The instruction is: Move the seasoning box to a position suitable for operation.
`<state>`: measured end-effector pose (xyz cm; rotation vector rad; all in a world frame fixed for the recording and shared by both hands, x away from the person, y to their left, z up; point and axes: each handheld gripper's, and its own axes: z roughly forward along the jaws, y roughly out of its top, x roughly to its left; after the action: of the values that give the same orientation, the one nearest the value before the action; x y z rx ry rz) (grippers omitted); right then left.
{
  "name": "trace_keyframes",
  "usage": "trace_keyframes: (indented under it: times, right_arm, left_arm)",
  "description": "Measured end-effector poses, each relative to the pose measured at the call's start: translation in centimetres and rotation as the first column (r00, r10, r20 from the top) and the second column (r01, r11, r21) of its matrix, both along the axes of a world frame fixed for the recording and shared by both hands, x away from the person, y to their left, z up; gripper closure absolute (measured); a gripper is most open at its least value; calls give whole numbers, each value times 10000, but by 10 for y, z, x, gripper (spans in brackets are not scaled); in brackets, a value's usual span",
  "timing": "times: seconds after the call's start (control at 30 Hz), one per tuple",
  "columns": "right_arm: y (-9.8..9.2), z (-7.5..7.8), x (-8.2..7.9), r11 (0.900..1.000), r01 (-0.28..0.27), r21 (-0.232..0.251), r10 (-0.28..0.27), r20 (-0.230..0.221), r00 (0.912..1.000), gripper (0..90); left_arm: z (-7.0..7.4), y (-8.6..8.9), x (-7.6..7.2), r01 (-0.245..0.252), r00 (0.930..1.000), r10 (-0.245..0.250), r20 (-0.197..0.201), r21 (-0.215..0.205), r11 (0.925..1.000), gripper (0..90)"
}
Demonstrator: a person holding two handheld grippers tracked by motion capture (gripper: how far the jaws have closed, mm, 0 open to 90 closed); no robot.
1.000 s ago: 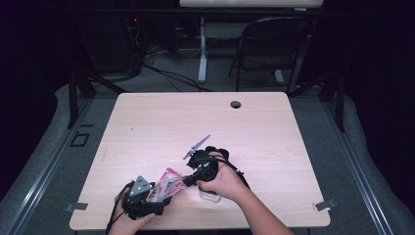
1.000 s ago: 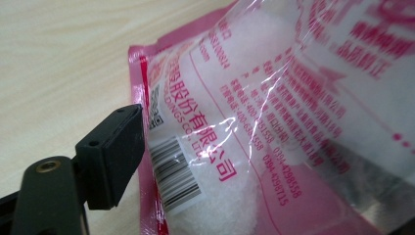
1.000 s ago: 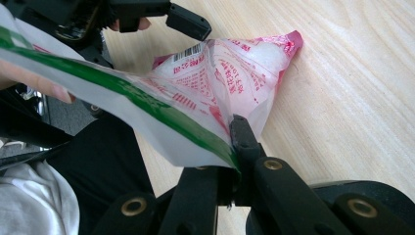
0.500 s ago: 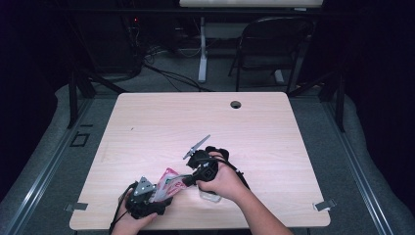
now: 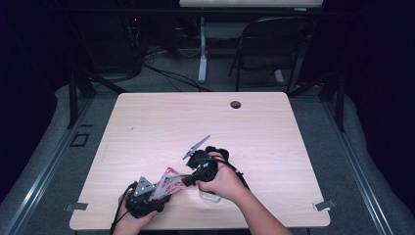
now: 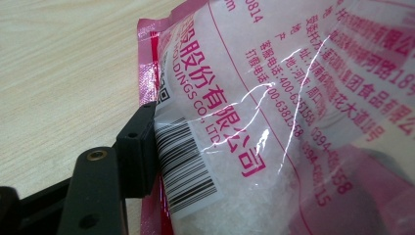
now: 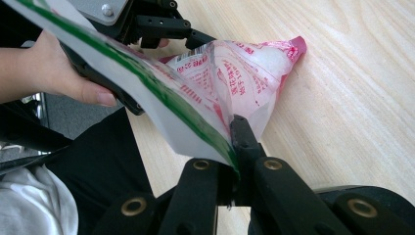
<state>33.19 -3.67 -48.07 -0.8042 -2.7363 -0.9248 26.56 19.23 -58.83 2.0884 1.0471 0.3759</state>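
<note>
Left gripper (image 5: 155, 192) fingers now closer on packet (image 5: 169, 179)

Right gripper (image 7: 234, 147) pinching bag (image 7: 235, 73) edge, wooden table (image 7: 352, 98)

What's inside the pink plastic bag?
White grains show through the clear, pink-printed plastic bag, which the left gripper grips. Farther down, the print hides them.

**Item count, tabletop**

- 1 pink-and-white printed plastic bag of white granules (image 5: 168, 182)
- 2 black two-jaw handheld grippers: left (image 5: 147, 198), right (image 5: 192, 179)
- 2 hands, one per gripper
- 1 light wood-grain rectangular table (image 5: 161, 127), with 1 round cable hole (image 5: 236, 105)
- 1 black metal folding chair (image 5: 271, 46) behind the table
</note>
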Motion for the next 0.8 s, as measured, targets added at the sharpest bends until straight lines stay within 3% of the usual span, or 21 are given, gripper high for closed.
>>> trace_keyframes:
  times: [0.6,0.7,0.73,0.8]
  right_arm:
    - [0,0,-1,9999,65,150,-66,18,10000,900]
    - [0,0,-1,9999,60,127,-60,0,10000,900]
    - [0,0,-1,9999,52,122,-52,-11,10000,900]
    - [-1,0,-1,9999,113,121,-114,79,9999,900]
  left_arm:
    - [0,-3,-2,-159,9997,155,193,225,9996,464]
    - [0,-5,0,-107,9997,103,211,217,9997,405]
    - [0,-6,2,-60,9999,60,116,40,10000,405]
    - [0,-7,4,-7,10000,7,58,-61,10000,331]
